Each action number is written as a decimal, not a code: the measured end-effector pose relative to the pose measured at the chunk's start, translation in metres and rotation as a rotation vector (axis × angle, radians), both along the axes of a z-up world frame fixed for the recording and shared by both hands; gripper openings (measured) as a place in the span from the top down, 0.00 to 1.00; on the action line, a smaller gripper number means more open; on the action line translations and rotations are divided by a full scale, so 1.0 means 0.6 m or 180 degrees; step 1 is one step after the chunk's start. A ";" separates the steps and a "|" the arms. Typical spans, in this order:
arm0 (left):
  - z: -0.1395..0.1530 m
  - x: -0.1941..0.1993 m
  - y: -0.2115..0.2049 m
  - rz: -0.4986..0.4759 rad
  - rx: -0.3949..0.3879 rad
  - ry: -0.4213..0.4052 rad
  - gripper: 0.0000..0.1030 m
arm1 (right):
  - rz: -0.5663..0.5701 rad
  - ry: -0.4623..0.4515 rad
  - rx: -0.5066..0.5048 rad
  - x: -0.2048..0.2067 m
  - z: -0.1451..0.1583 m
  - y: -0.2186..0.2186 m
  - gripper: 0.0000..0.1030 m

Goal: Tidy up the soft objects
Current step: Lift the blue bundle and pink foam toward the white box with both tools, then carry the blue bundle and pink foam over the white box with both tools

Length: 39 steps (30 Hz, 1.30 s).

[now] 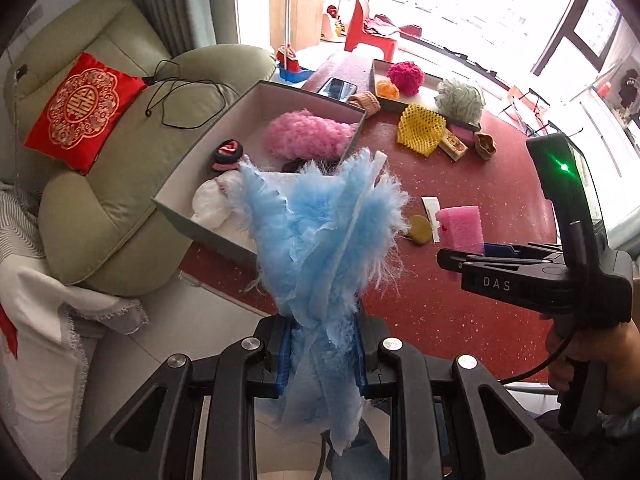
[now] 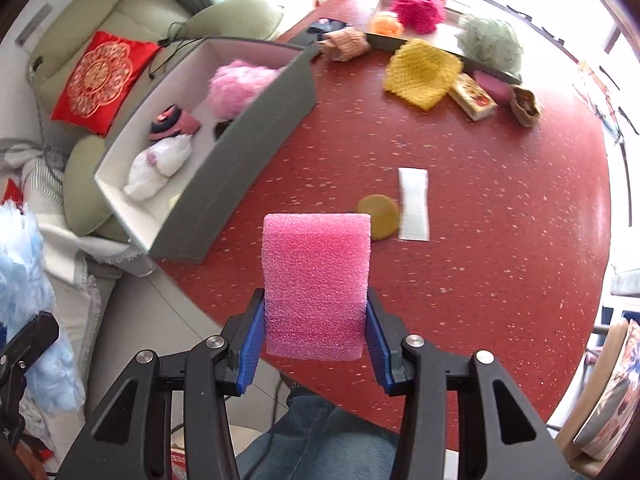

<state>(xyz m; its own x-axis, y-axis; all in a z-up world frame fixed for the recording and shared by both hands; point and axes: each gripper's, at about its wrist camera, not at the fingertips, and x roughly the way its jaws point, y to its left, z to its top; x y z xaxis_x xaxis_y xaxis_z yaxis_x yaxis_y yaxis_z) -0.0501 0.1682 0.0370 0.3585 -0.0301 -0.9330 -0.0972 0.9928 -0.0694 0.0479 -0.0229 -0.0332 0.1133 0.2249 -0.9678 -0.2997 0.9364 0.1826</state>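
Gripping left to right: left gripper (image 1: 320, 354) clamping on blue fluffy cloth (image 1: 324, 232), tuft standing up between blue pads, hovering just off the near end of grey box (image 2: 256, 136); box holding pink fluffy ball (image 2: 240, 84) and white bundle (image 2: 158, 168), sitting on red table (image 2: 480, 240). Showing "DAS" lettering on right gripper (image 1: 456, 256) body. Squeezing pink foam block (image 2: 316, 284) upright between pads of the right gripper (image 2: 316, 344), hanging over table's near edge.
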 end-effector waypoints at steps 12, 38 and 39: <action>0.032 -0.030 0.048 0.0781 0.0145 -0.0187 0.75 | 0.1002 -0.0351 0.0139 0.014 0.079 0.137 0.52; 0.052 -0.036 0.015 0.1288 0.0426 -0.0167 0.75 | 0.1468 -0.0296 0.0354 0.029 0.089 0.145 0.52; 0.053 -0.036 0.014 0.1299 0.0431 -0.0164 0.75 | 0.1474 -0.0296 0.0361 0.029 0.088 0.145 0.52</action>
